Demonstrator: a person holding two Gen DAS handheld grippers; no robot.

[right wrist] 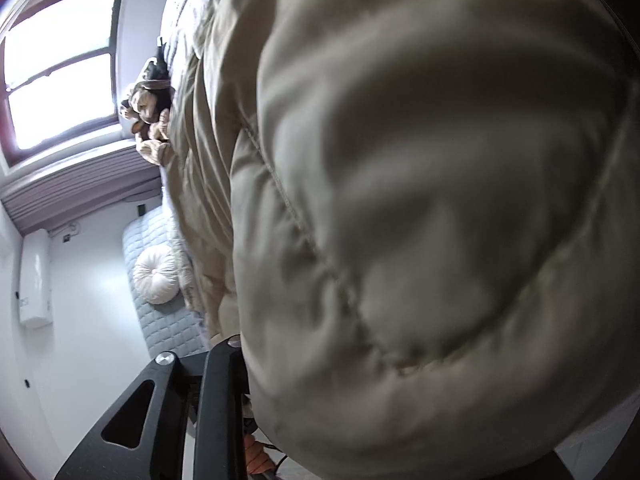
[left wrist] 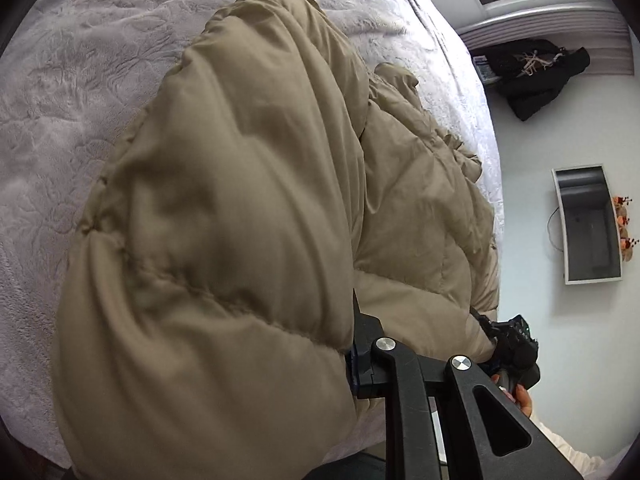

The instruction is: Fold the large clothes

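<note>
A large tan puffer jacket [left wrist: 240, 200] lies on the bed, one padded part folded over the rest. My left gripper [left wrist: 356, 360] is shut on the jacket's edge at the lower middle of the left wrist view; its fingertips are buried in the fabric. My right gripper [left wrist: 508, 344] shows at the lower right of that view, against the jacket's far edge. In the right wrist view the jacket [right wrist: 420, 200] fills most of the frame, close and blurred, and hides my right gripper's [right wrist: 244, 364] fingertips.
A pale lilac textured bedspread [left wrist: 100, 80] covers the bed. A stuffed toy [right wrist: 148, 108] lies at the bed's edge by the window [right wrist: 60, 60]. A dark garment [left wrist: 532, 72] lies on the floor, a grey bin [left wrist: 588, 224] and a white round cushion [right wrist: 156, 276] nearby.
</note>
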